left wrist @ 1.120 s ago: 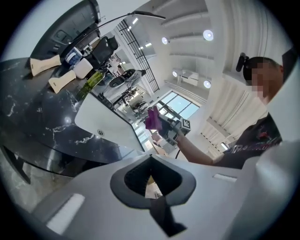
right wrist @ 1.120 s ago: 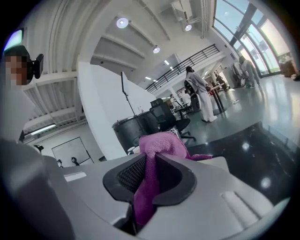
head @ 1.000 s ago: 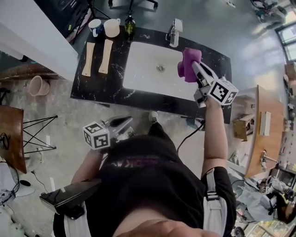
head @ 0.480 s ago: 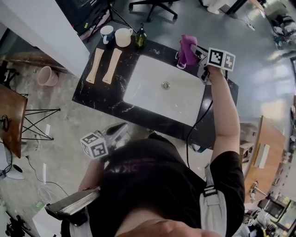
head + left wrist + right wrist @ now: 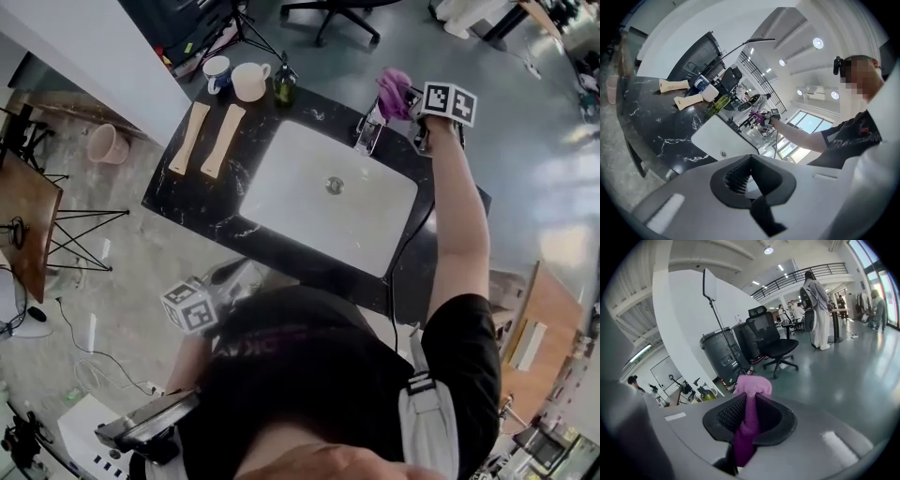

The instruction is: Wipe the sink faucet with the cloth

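Observation:
In the head view the white sink (image 5: 281, 178) is set in a black marble counter, with the chrome faucet (image 5: 367, 132) on its far rim. My right gripper (image 5: 410, 101) is held just beyond and to the right of the faucet, shut on the purple cloth (image 5: 393, 91), which bunches out past the jaw tips above the faucet. The right gripper view shows the cloth (image 5: 749, 413) pinched between the jaws of the right gripper (image 5: 751, 397). The left gripper (image 5: 239, 274) hangs by my body, in front of the counter. Its jaws are together with nothing in them (image 5: 750, 159).
On the counter's (image 5: 202, 202) left part lie two pale wooden brushes (image 5: 187, 138). A blue mug (image 5: 217, 69), a cream cup (image 5: 250, 81) and a dark bottle (image 5: 284, 82) stand at the back. A pink bucket (image 5: 106, 142) sits on the floor at left. An office chair (image 5: 771, 341) stands behind the counter.
The right gripper has carried the cloth from over the basin's right side to the far rim, above the faucet. The left gripper stayed low by my body, shifting only a little.

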### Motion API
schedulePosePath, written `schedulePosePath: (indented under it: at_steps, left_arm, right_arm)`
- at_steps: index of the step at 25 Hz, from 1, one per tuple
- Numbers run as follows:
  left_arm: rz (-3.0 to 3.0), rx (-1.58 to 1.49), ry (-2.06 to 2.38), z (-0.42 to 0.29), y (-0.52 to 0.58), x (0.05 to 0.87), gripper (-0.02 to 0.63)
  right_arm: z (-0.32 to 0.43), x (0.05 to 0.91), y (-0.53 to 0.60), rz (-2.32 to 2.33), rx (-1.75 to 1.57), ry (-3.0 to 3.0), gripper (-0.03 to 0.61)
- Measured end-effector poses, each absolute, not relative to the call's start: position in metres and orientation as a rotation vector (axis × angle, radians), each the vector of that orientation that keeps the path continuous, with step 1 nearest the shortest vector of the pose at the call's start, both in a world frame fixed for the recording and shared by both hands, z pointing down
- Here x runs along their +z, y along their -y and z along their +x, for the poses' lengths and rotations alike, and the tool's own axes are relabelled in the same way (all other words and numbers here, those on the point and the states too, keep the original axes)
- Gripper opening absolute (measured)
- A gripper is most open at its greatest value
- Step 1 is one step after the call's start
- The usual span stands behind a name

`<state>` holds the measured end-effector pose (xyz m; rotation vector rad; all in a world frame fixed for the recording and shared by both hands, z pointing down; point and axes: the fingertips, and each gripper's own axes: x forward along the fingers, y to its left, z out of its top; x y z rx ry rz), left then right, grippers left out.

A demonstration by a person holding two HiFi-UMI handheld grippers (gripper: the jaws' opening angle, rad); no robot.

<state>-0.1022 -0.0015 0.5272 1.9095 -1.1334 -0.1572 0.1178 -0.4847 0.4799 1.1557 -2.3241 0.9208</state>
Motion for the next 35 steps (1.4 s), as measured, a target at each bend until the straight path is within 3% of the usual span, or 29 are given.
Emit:
schedulePosePath:
  at_steps: [6,12,17,27,35]
  left_arm:
    - [1.946,-0.133,1.074,-0.095,0.014,0.528,0.0]
    - [1.988,-0.126,0.992,-0.096,0.022,0.523,0.0]
    - [2.009,-0.116,0.956,-0.099,0.024,0.52,0.0]
    - [1.964,-0.105,1.052,-0.119,0.004,0.519,0.0]
    - [1.971,-0.115,1.074,-0.129,0.003,0.516,0.0]
  right_arm:
    - [0.118,0.464,0.447,1.099,0.986,2.468,0.067]
    - [0.11,0.452,0.332,0.922,1.037,2.656,0.067]
    - [0.086,0.483,0.266,0.82,0.991,2.645,0.067]
    - [0.112,0.524,0.367,1.213,0.994,2.503,0.067]
    - [0.117,0.527,0.377,1.288,1.274,2.563,0.069]
